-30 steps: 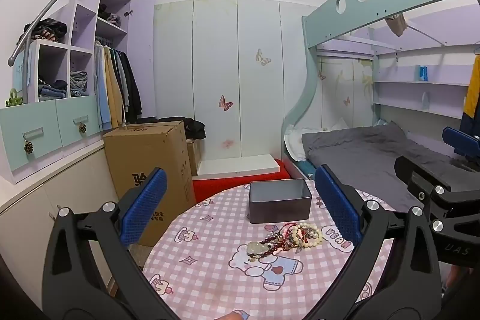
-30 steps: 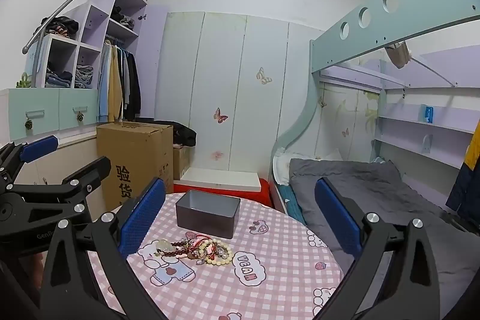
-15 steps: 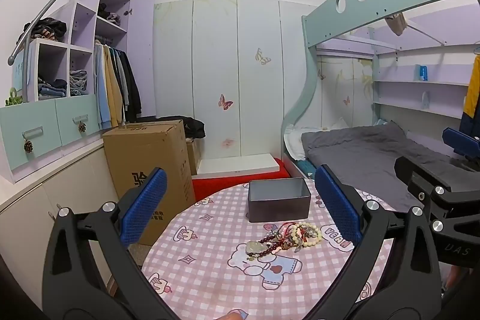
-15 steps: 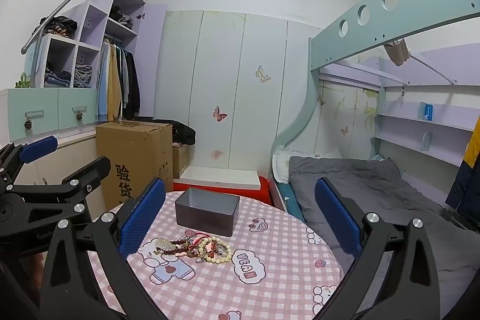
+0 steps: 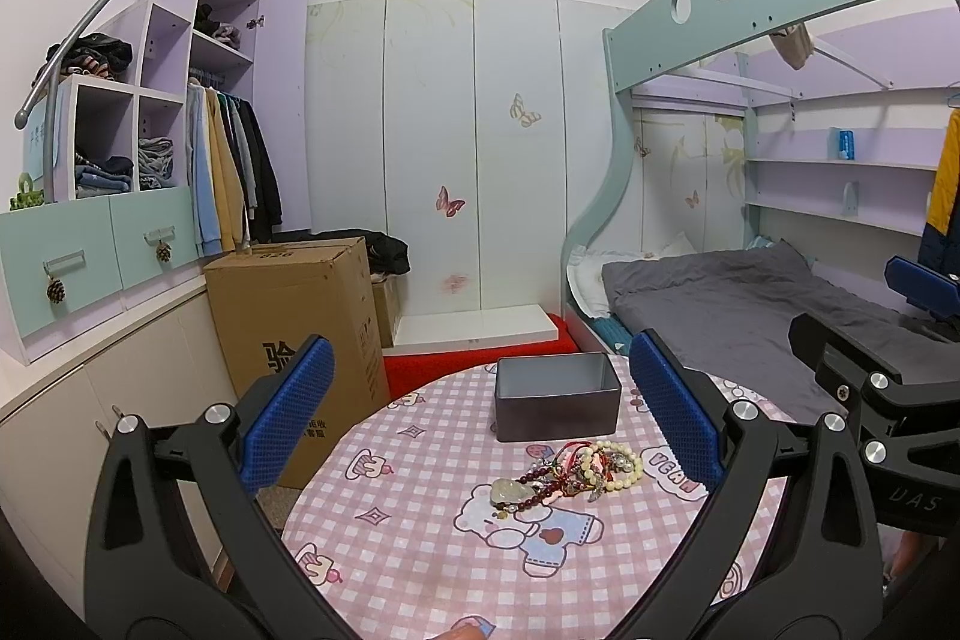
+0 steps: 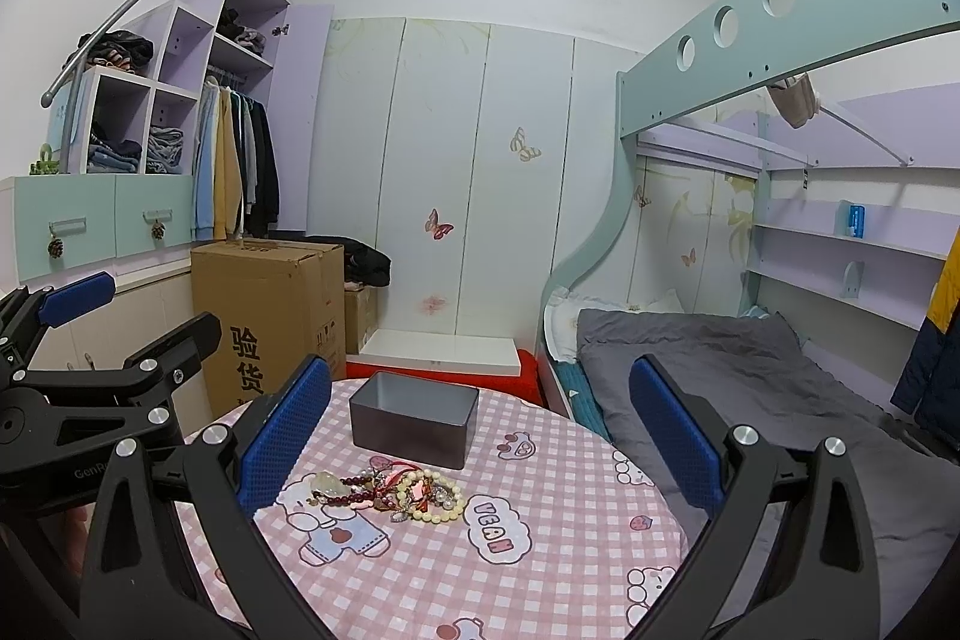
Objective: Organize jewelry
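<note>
A round table (image 5: 420, 550) covered in a pink checked cloth with cartoon bear prints carries the jewelry. A tangled pile of beaded bracelets and necklaces (image 5: 570, 475) lies near the middle of the cloth: dark red beads, cream pearl-like beads, red cord and a pale translucent stone at its left end. Just behind the pile, apart from it, stands an open grey metal tin (image 5: 557, 403), rectangular; what little of its inside shows is bare. The left tool (image 5: 479, 418) hangs above the near edge of the table with its blue-padded fingers (image 5: 287, 415) spread wide, holding nothing; pile and tin sit between them in its view. The right tool (image 6: 480, 427) is likewise spread wide and holds nothing, with the tin (image 6: 414, 427) and the pile (image 6: 396, 493) between its fingers but toward the left one. Each tool shows at the edge of the other's view, side by side and apart. Beyond the table stand a cardboard box (image 5: 300, 328) with printed characters, a white wardrobe (image 5: 468, 148) with butterfly stickers, and a bunk bed (image 5: 750, 304) with grey bedding at the right.
</note>
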`<state>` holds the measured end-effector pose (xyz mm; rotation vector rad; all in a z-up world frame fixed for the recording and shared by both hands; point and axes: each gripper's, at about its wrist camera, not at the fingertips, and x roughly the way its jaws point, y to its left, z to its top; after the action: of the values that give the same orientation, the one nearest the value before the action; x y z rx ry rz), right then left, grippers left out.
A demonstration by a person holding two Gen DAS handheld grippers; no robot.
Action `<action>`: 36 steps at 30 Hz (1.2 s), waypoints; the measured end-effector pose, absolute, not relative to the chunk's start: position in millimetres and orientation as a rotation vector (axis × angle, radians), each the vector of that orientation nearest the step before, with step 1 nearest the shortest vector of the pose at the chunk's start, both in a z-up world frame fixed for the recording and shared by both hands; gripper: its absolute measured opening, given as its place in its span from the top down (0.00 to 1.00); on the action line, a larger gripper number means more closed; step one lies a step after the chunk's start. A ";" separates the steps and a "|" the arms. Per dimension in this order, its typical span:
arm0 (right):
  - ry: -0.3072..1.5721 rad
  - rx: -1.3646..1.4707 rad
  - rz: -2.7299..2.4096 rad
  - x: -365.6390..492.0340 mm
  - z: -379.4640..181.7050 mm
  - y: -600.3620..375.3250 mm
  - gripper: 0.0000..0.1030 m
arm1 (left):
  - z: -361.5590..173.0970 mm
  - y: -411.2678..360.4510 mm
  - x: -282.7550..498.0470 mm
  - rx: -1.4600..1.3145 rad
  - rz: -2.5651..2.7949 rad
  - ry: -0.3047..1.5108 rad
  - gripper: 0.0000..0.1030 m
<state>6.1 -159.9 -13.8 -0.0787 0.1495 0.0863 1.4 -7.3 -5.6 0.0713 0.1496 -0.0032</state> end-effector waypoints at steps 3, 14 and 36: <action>0.150 -0.079 0.086 5.8 -12.2 -159.1 0.07 | -7.2 -9.8 -0.1 0.073 -0.003 0.149 0.06; 0.151 -0.079 0.087 5.8 -12.1 -158.4 0.07 | -8.3 -10.8 -2.1 0.070 -0.004 0.150 0.06; 0.160 -0.075 0.075 12.4 -20.4 -157.5 0.07 | -24.8 -1.7 18.1 0.087 0.005 0.190 0.06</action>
<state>12.4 -157.5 -20.4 -0.0754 0.1600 0.0753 18.1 -1.7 -24.8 0.0872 0.1902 0.0052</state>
